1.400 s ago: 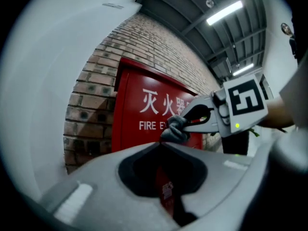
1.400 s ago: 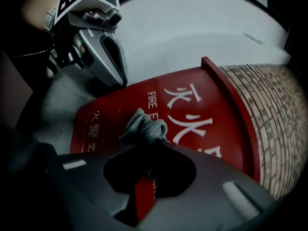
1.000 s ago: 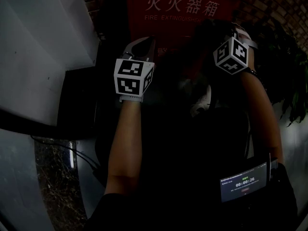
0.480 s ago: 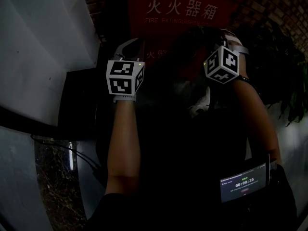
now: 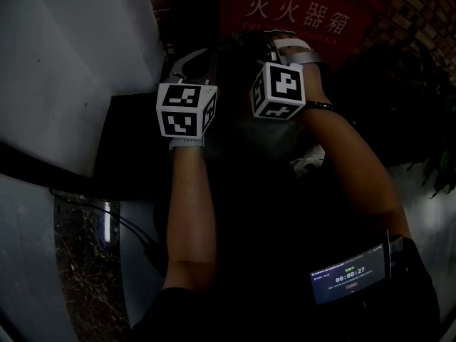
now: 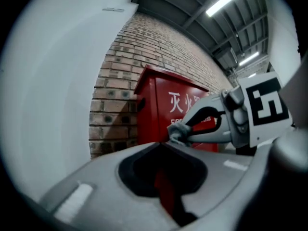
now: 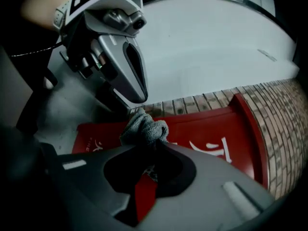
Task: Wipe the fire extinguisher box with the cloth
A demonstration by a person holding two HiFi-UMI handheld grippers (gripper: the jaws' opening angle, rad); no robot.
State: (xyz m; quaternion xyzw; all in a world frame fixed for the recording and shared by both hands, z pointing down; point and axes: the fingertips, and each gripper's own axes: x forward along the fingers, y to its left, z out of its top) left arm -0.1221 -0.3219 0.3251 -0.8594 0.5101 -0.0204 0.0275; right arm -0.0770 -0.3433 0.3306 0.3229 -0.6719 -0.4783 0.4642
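The red fire extinguisher box (image 5: 299,9) with white lettering stands against a brick wall ahead of me; it also fills the middle of the left gripper view (image 6: 161,107) and the lower right gripper view (image 7: 211,129). My right gripper (image 7: 147,146) is shut on a bunched grey cloth (image 7: 144,128), held in front of the box. My left gripper (image 6: 161,143) is shut with nothing between its jaws, and its tips (image 7: 137,105) sit right at the cloth's top. From the left gripper view the right gripper (image 6: 175,133) comes in from the right with the cloth (image 6: 179,129) at its tip. Seen from the head, the left gripper (image 5: 210,52) and right gripper (image 5: 242,41) are close together.
A white wall (image 5: 64,70) rises on the left, with a dark ledge (image 5: 128,141) and a cable (image 5: 128,226) below it. The brick wall (image 6: 120,81) runs behind the box. A leafy plant (image 5: 424,127) stands on the right. A small timer screen (image 5: 349,275) hangs low right.
My right gripper has swung left with the cloth until it meets the left gripper's tips. The left gripper has shifted slightly left and up. The head view has turned a little.
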